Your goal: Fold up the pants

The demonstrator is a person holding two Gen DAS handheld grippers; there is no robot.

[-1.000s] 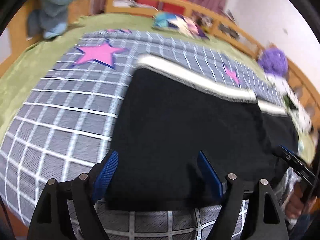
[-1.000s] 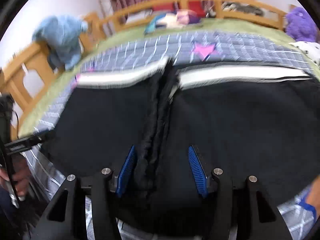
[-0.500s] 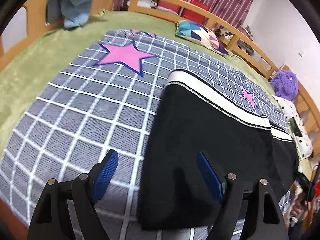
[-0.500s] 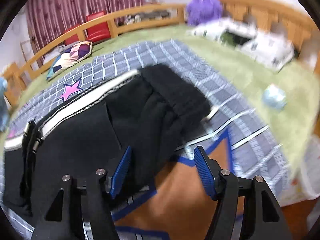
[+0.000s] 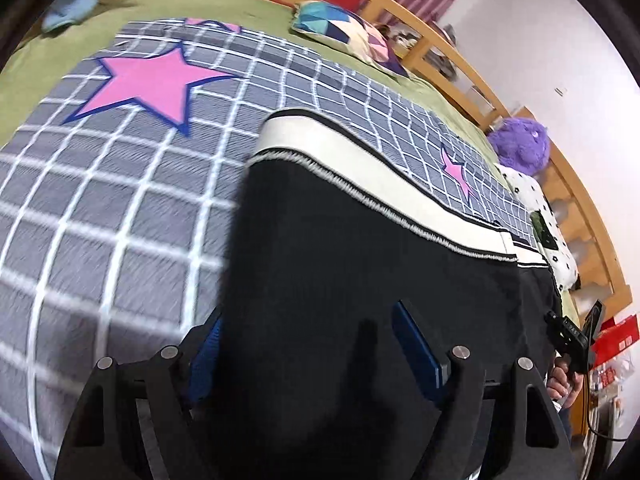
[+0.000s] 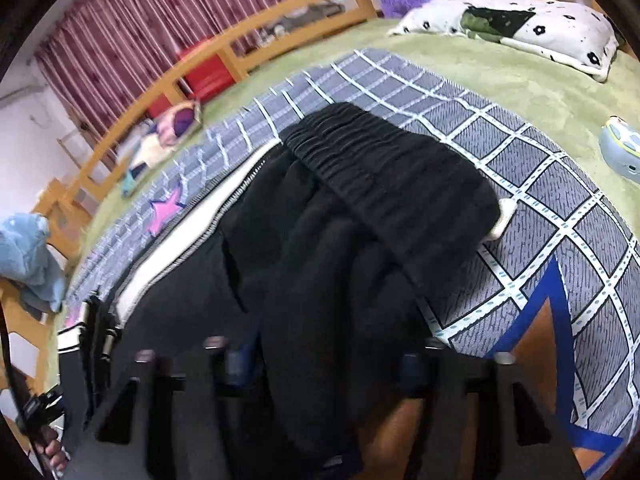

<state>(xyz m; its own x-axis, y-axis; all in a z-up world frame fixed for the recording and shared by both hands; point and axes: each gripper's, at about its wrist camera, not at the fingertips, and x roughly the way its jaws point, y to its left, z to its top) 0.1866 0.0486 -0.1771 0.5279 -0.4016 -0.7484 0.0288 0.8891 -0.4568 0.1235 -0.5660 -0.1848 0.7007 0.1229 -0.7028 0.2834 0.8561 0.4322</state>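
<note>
Black pants (image 5: 360,264) with a white side stripe lie flat on a grey checked blanket (image 5: 120,184). My left gripper (image 5: 316,344) is open, its blue pads on either side of the near left end of the pants, low over the cloth. In the right wrist view the pants (image 6: 360,240) end in a ribbed elastic waistband (image 6: 384,168). My right gripper (image 6: 328,360) is open, straddling a ridge of black cloth near the waistband end. The far stripe edge shows there too.
A green bedspread (image 6: 500,72) lies under the blanket inside a wooden bed rail (image 5: 440,44). A patterned cushion (image 5: 348,36), a purple plush toy (image 5: 520,144), a white spotted pillow (image 6: 520,28), a blue plush (image 6: 28,260) and a small pale blue object (image 6: 622,148) lie around.
Both grippers have dropped lower onto the pants. The left one shifted right so the pant end sits between its fingers. The right one swung from the middle to the waistband end.
</note>
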